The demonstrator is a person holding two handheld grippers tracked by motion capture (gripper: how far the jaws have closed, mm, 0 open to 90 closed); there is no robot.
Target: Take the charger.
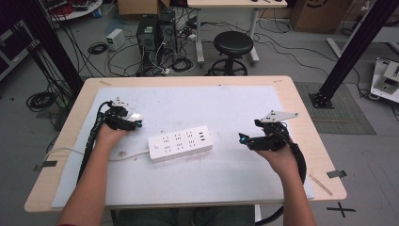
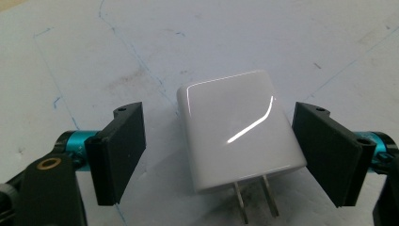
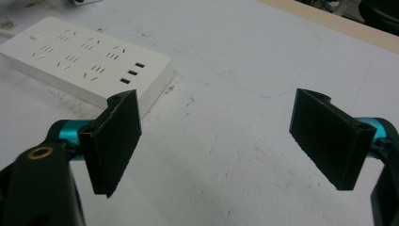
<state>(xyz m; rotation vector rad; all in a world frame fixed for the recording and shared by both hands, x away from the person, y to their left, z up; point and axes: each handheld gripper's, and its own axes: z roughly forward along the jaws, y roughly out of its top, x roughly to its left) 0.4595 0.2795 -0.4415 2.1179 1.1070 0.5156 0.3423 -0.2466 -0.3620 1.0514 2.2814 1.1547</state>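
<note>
A glossy white plug adapter (image 2: 240,129) lies flat on the white mat, its two metal prongs pointing toward the camera. My left gripper (image 2: 220,113) stands open around it; the right jaw is close against its side and the left jaw stands well apart. In the high view the adapter (image 1: 137,116) sits at the tips of the left gripper (image 1: 133,121), left of a white power strip (image 1: 179,142). My right gripper (image 1: 244,140) is open and holds nothing, to the right of the strip. In its own view the right gripper (image 3: 216,101) hovers over bare mat with the power strip (image 3: 89,61) at upper left.
The white mat (image 1: 226,103) covers most of a wooden table (image 1: 301,117). The strip's white cord (image 1: 127,155) runs left toward the table edge. Beyond the table stand a black stool (image 1: 233,44), computer towers (image 1: 155,30) and floor cables.
</note>
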